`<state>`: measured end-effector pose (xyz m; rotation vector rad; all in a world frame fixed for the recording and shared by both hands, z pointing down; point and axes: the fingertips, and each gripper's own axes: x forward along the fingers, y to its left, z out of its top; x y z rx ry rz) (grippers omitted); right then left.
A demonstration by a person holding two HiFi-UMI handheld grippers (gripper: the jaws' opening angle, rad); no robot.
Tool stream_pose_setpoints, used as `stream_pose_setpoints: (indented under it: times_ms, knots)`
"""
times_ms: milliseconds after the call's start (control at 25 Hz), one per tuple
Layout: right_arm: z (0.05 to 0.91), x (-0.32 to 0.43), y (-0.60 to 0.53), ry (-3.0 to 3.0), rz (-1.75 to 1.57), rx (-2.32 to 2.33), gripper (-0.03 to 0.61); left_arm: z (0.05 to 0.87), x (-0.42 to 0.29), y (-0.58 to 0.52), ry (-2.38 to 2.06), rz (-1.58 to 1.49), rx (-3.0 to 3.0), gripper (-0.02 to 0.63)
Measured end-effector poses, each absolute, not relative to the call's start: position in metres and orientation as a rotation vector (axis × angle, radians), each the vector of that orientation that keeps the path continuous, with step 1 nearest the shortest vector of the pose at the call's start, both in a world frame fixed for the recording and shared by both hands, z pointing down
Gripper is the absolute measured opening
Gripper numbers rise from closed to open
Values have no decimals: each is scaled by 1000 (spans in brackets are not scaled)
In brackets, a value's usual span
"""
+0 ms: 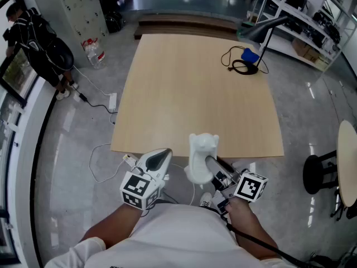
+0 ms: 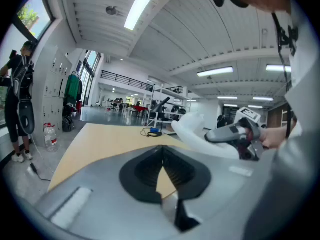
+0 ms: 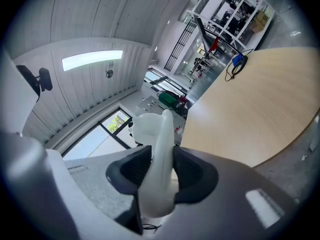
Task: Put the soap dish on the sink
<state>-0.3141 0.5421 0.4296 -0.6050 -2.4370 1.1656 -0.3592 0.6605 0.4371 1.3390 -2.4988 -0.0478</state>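
The white soap dish (image 1: 202, 152) stands on edge in the air just in front of the wooden table's (image 1: 189, 88) near edge. My right gripper (image 1: 208, 165) is shut on it; in the right gripper view the black pads press both sides of the soap dish (image 3: 159, 139). My left gripper (image 1: 162, 156) hovers to its left, shut with nothing in it, its pad tips meeting (image 2: 162, 151). The left gripper view also shows the soap dish (image 2: 197, 129) and the right gripper (image 2: 235, 133) off to the right. No sink is in view.
A black desk lamp (image 1: 262, 33) and a blue object with a coiled cable (image 1: 249, 55) sit at the table's far right corner. A person (image 1: 39, 43) stands at the far left. On the floor lie a water bottle (image 1: 96, 54) and a power strip (image 1: 112, 100). Shelving (image 1: 312, 15) and a stool (image 1: 318, 172) are at the right.
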Motion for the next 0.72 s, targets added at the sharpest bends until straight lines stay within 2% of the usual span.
stream_pose_setpoints:
  times_ms: [720]
  knots:
    - [426, -314, 548, -2393, 1193, -692, 140, 439, -358, 656, -2487, -29, 1341, 8]
